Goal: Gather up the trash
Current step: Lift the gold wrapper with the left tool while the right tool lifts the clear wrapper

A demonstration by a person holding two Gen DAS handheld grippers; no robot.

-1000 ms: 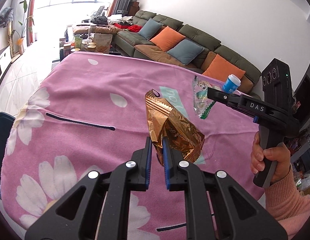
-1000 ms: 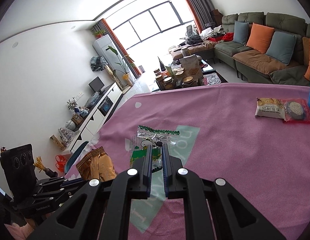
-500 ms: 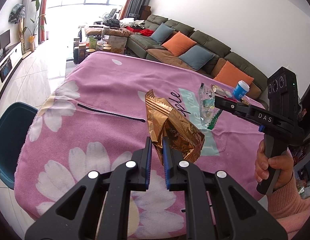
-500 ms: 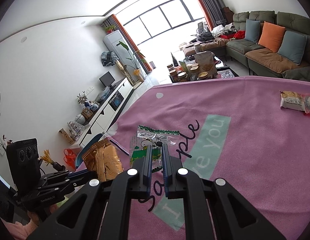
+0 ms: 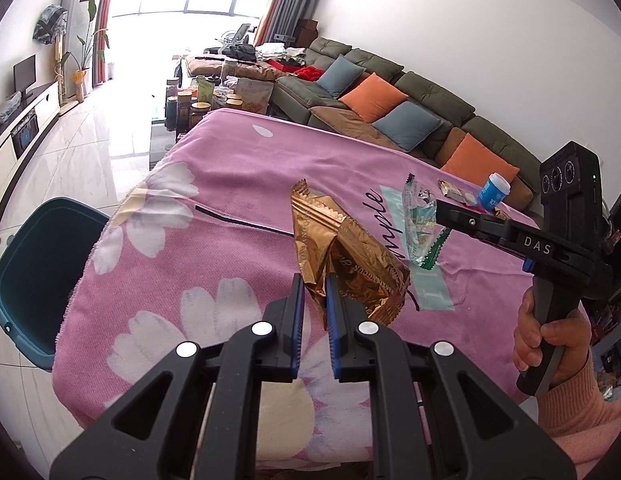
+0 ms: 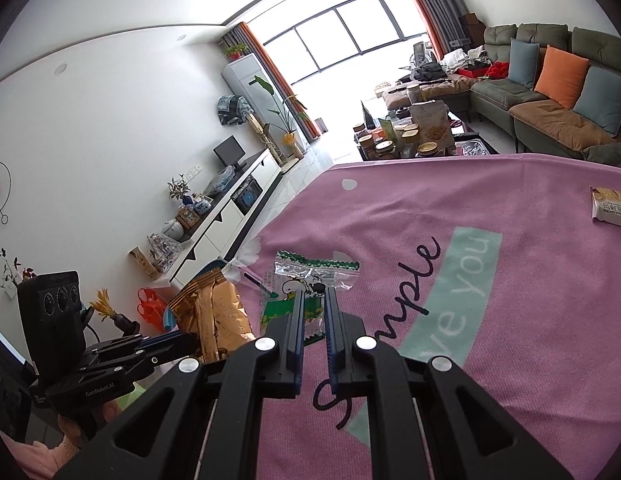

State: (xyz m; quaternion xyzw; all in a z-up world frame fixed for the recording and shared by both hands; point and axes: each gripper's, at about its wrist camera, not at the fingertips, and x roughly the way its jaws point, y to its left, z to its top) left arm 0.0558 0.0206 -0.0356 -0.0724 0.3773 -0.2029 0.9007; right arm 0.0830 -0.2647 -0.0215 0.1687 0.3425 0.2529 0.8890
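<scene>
Left gripper pinches a crumpled gold wrapper, lifted above the pink flowered cloth. Right gripper pinches a clear wrapper with green print, held just right of the gold one. Farther right, a small packet lies on the cloth.

Right claw clamped on clear wrapper, gold wrapper leftward, pink cloth beneath

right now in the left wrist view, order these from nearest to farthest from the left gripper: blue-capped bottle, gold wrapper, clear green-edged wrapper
1. gold wrapper, clamped in the left gripper.
2. clear green-edged wrapper, to the right, in the right gripper.
3. blue-capped bottle, far right on the table.
</scene>
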